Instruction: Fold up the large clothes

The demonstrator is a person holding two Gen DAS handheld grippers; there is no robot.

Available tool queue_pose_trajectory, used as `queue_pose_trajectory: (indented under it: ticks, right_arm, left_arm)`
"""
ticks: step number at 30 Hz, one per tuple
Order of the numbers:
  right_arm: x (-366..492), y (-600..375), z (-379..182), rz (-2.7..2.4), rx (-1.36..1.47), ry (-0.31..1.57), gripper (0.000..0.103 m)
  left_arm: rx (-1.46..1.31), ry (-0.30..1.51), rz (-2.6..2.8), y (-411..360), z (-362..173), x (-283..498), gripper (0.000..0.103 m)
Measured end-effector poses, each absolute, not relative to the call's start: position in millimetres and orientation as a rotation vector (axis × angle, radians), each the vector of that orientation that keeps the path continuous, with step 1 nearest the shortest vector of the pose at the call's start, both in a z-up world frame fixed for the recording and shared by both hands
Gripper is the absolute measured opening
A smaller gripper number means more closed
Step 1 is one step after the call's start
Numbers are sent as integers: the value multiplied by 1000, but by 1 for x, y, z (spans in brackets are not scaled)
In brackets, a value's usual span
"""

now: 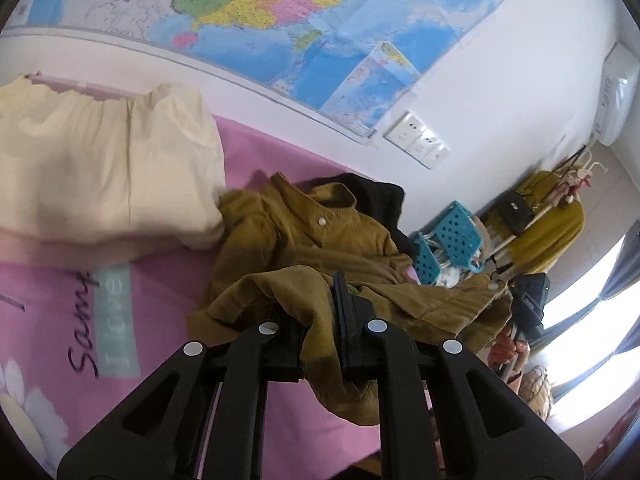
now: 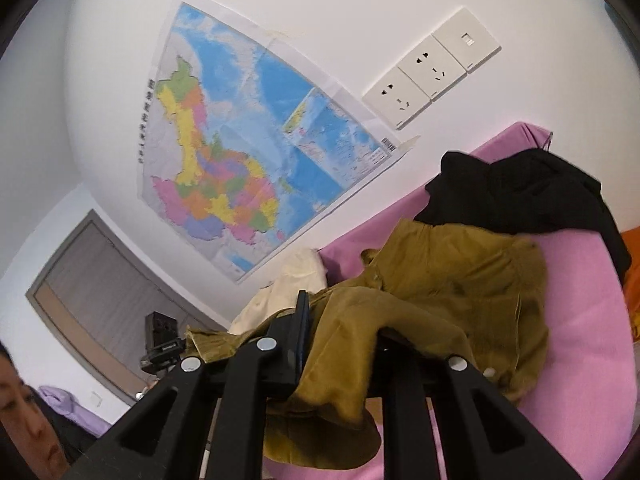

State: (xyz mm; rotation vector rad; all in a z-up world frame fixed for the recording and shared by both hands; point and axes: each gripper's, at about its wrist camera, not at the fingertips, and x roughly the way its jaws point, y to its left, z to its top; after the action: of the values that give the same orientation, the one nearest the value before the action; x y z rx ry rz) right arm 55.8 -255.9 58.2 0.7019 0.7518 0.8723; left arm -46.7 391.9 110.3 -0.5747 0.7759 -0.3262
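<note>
A mustard-brown corduroy jacket [image 1: 320, 240] lies crumpled on the pink bed sheet [image 1: 160, 280]. My left gripper [image 1: 320, 320] is shut on a fold of the jacket's edge, and cloth drapes over its fingers. My right gripper [image 2: 340, 340] is shut on another part of the same jacket [image 2: 440, 280], lifted above the sheet [image 2: 580, 340]; its right finger is hidden under cloth. A black garment [image 2: 520, 192] lies behind the jacket near the wall and also shows in the left wrist view [image 1: 380, 196].
A cream pillow [image 1: 100, 168] lies on the bed to the left. A map [image 1: 300, 20] and wall sockets [image 2: 432, 72] are on the wall. Blue baskets [image 1: 452, 236] and a clothes rack [image 1: 540, 220] stand beyond the bed. A person's face [image 2: 24, 420] is at lower left.
</note>
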Motion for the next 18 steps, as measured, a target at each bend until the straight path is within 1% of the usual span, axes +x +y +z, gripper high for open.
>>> queue_pose_trajectory:
  ticks: [9,18]
  right_arm:
    - [123,-241,43,807,734,837,15]
    - [174,-226,8,720,766,937,16]
  left_arm:
    - [-551,808,-264,395,110,14,12]
    - [-549,877,-188,399,88,65,13]
